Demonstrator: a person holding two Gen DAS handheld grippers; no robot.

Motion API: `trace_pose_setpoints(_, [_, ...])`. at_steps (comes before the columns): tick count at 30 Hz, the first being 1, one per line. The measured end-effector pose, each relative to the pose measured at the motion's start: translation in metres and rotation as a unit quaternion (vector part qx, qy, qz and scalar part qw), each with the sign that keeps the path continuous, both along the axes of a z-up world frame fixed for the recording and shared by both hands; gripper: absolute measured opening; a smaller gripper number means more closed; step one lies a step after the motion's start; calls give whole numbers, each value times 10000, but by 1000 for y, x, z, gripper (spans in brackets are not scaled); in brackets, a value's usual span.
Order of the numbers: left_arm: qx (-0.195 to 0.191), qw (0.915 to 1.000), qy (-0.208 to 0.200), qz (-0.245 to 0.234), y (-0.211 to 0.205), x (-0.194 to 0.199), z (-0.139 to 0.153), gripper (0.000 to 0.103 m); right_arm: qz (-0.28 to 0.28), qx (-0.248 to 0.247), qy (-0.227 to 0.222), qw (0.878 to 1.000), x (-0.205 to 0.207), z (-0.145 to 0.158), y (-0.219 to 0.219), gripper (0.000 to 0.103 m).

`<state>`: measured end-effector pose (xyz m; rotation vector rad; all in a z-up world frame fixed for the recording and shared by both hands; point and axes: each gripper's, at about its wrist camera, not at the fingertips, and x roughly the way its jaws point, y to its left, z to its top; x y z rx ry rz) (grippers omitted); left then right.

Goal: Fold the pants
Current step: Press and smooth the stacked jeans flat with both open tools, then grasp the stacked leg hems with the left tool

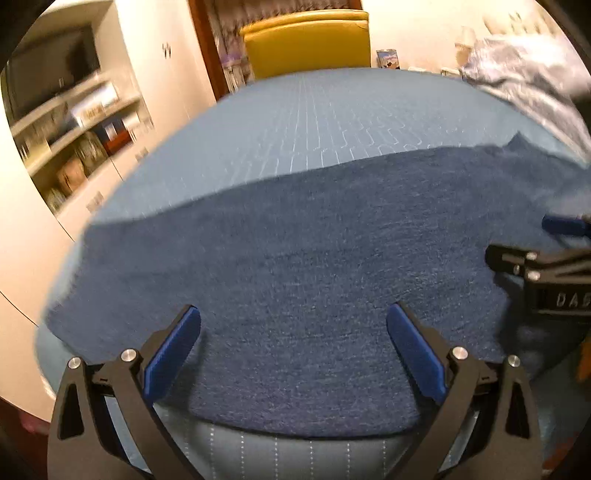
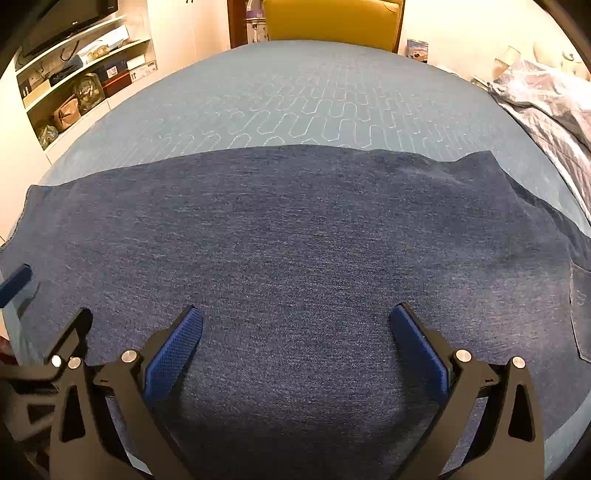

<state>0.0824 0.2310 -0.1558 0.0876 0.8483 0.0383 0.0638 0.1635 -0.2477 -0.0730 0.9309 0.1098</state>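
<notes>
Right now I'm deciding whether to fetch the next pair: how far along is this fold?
Done: the pants lie flat on the blue bedspread, seemingly doubled leg over leg. In hand: nothing; the left gripper and right gripper hover open above the denim. Left: the crosswise folds.

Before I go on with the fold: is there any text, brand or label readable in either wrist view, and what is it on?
"DAB", white letters cut off by the picture's edge, on the black body of the right gripper in the left wrist view.
TV: a small logo on its lower frame, too small to read.
Boxes on the shelves: labels too blurred to read.
Pants: no readable text.
</notes>
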Motion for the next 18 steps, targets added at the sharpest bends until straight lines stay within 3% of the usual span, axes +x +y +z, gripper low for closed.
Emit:
trace_pose_setpoints(3, [-470, 9988, 105, -19, 17, 5, -5, 102, 32, -8, 87, 10000, 3, 2, -1, 99])
trace_pose_setpoints(7, [-277, 9996, 57, -41, 31, 2, -6, 102, 74, -20, 27, 10000, 2, 1, -1, 99])
trace_pose_setpoints(12, [-249, 9954, 82, 920, 105, -2, -7, 102, 79, -17, 6, 10000, 1, -2, -3, 99])
trace_pose_setpoints(13, [-247, 9922, 48, 1224, 123, -5, -7, 101, 87, -27, -12, 10000, 1, -2, -2, 99])
trace_pose_setpoints(16, [-583, 9697, -201, 2363, 191, -27, 1, 97, 114, -32, -67, 9999, -1, -3, -1, 99])
trace_pose_setpoints(17, [-916, 9550, -356, 2797, 217, -41, 3, 86, 122, -31, -78, 9999, -1, -3, -1, 99])
trace_pose_setpoints(18, [-1217, 9459, -437, 2977, 233, -50, 4, 82, 123, -32, -87, 9999, -1, -4, -1, 99])
